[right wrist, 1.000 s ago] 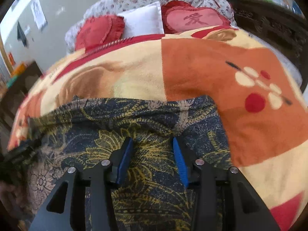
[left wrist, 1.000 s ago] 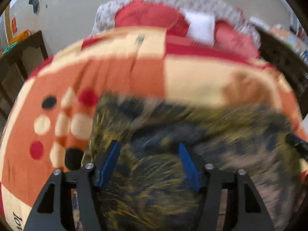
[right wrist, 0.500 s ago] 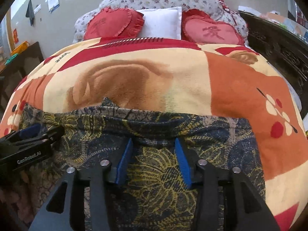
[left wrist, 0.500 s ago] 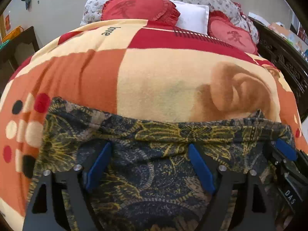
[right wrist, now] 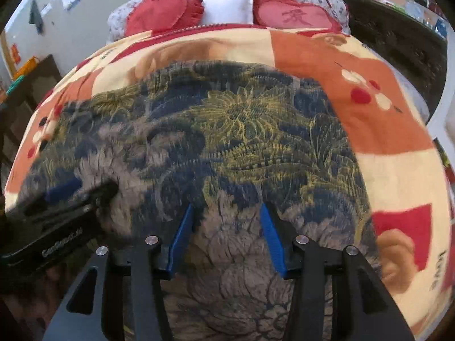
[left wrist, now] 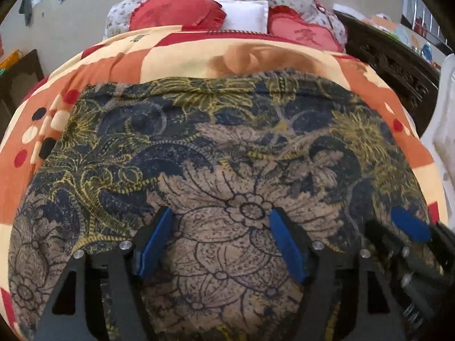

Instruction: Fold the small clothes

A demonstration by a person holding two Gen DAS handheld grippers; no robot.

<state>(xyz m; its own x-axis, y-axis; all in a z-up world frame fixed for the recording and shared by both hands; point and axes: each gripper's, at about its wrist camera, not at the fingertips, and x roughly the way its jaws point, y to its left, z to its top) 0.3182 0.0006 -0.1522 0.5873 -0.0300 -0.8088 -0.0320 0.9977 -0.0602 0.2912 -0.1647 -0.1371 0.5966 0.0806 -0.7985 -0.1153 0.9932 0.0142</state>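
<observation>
**Patterned garment flat on the bed, both pairs of fingers apart above it**

Left wrist view: the left gripper (left wrist: 220,221) points down at a dark garment (left wrist: 216,147) with yellow and beige flower patterns. The two blue fingers (left wrist: 155,241) stand wide apart, and nothing is clamped between them; only the flat cloth shows in the gap. The garment is spread on a blanket (left wrist: 182,59) of orange, cream and red squares, which covers the bed. The far edge of the garment lies well ahead of the fingertips, and the cloth goes on to the left and right of both fingers. To the right of the fingers, the right gripper (left wrist: 409,224) is seen over the same garment, near its right side. Far ahead of the fingers, at the head of the bed, are two red heart-shaped cushions (left wrist: 176,11) with a white pillow (left wrist: 244,17) between them.

Right wrist view: the right gripper (right wrist: 226,213) also looks down on the garment (right wrist: 241,130). Its blue fingers (right wrist: 182,236) are apart, less wide than the left ones, and hold nothing; the cloth lies flat between them. This picture is a little blurred. To the left of the fingers, the left gripper (right wrist: 61,191) is above the left part of the garment. To the right of the fingers the blanket (right wrist: 384,130) is bare.
</observation>
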